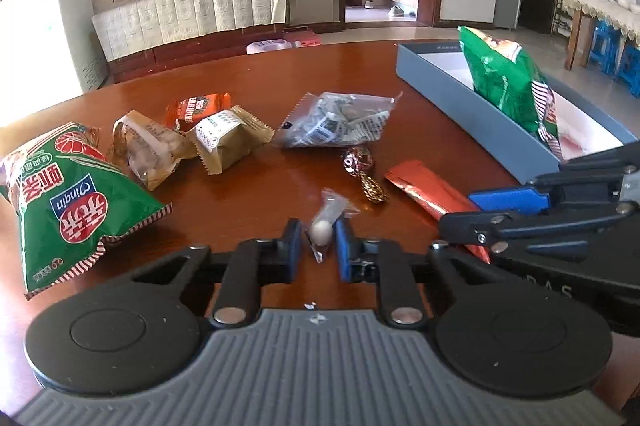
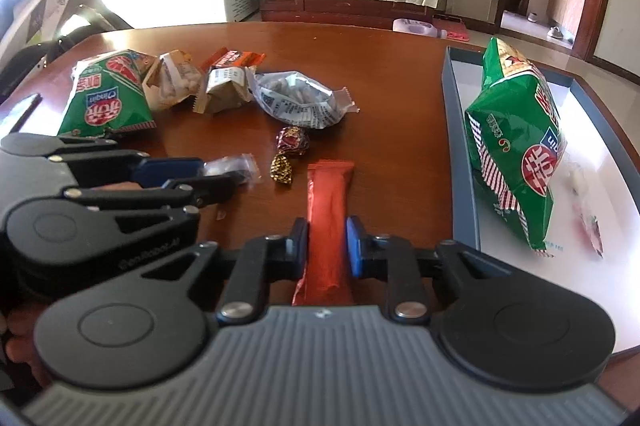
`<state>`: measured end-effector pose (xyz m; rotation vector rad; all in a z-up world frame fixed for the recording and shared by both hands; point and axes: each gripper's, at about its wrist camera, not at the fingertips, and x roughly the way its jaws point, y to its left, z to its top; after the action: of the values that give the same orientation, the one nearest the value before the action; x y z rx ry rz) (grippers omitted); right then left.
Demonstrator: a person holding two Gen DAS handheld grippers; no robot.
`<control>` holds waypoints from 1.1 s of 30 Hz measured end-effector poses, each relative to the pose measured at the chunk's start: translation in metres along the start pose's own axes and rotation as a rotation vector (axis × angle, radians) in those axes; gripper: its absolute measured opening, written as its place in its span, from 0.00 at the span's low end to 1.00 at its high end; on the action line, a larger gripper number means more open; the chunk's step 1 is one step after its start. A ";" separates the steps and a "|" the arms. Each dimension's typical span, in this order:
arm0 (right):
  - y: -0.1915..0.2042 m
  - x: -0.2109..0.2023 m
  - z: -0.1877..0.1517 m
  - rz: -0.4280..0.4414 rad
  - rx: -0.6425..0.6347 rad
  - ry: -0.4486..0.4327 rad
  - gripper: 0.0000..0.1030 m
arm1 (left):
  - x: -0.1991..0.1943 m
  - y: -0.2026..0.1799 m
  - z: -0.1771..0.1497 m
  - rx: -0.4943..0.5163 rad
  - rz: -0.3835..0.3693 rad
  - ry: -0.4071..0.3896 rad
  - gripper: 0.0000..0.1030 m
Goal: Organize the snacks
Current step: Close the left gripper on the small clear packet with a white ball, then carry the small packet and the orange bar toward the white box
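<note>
Left gripper: jaws pinched on a small clear candy wrapper with a pale sweet inside, low over the table.
Right gripper: jaws pressed on a long red snack stick, gripped near its near end; the rest points away along the table.
Just ahead: two foil-wrapped candies, one red and one gold, lie loose between the two grippers.
Further out: a clear packet of small pieces, two tan wrapped cakes, an orange wrapper and a green chip bag sit in a row on the wood.
Box: open grey box at the right, holding a second green chip bag; something small and pale with a reddish packet seems to lie behind it, too blurred to name.
Done: one bag, perhaps a few small items, boxed.
Left: both held items and at least seven pieces on the table are not yet in the box, so the job looks less than half finished.
</note>
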<state>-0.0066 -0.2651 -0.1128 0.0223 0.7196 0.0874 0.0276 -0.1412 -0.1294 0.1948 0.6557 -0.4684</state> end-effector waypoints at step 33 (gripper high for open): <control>-0.006 -0.047 0.018 0.074 0.056 -0.224 0.23 | -0.014 -0.011 0.018 -0.014 0.154 -0.026 0.15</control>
<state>-0.0293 -0.2752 -0.0685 0.1112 0.4970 0.1334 0.0227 -0.1513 -0.1067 0.2235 0.6130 -0.3182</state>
